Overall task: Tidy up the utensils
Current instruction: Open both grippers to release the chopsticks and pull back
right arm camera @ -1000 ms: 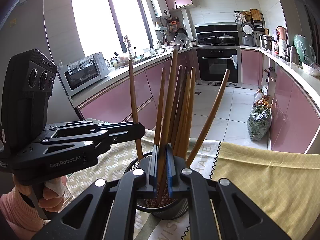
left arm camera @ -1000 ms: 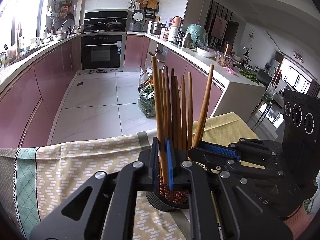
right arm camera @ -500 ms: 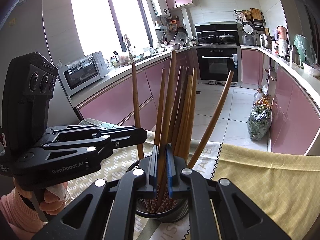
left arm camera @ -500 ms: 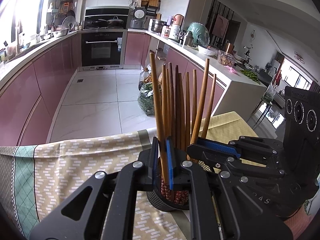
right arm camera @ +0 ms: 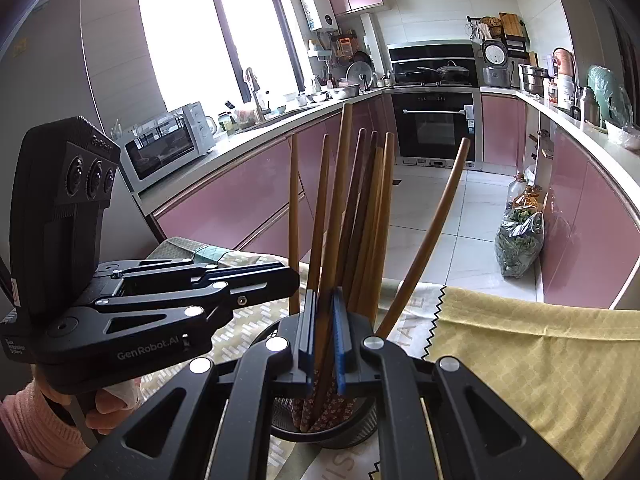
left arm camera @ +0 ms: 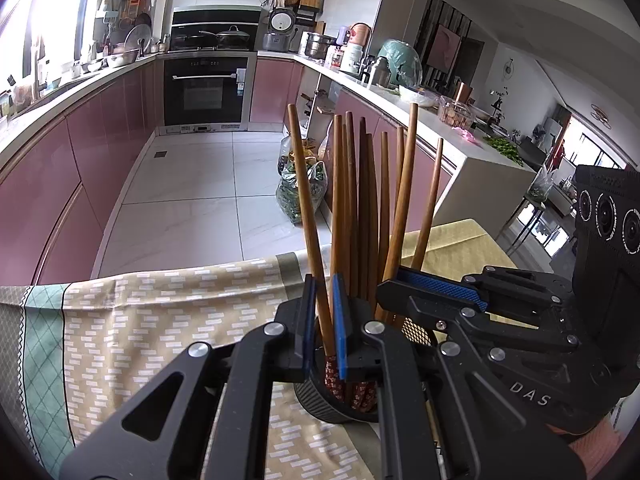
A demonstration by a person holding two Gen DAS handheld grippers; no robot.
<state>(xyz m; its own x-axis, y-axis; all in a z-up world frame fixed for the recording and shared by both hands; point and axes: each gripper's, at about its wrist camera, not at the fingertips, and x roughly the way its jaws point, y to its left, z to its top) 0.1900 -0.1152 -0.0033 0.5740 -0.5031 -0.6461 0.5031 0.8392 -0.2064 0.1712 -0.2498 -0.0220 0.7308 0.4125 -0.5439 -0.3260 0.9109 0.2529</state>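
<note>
Both grippers clamped chopsticks over the holder.
Left gripper (left arm camera: 321, 320) pinched one chopstick (left arm camera: 306, 208); right gripper (right arm camera: 324, 332) pinched another chopstick (right arm camera: 338, 208). Black mesh holder (right arm camera: 328, 434) stood on patterned tablecloth (left arm camera: 160, 308), remaining chopsticks upright inside.

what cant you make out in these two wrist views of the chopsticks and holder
- Chopstick tips: in both views, hidden inside the mesh holder and behind the left gripper and right gripper.
- Holder base: left view, covered by gripper bodies.
- Chopsticks: overlapping, exact count unclear.
- Print on the tablecloth: right view, cut off by the fold and holder.
- Person's hand: mostly behind the left gripper.
</note>
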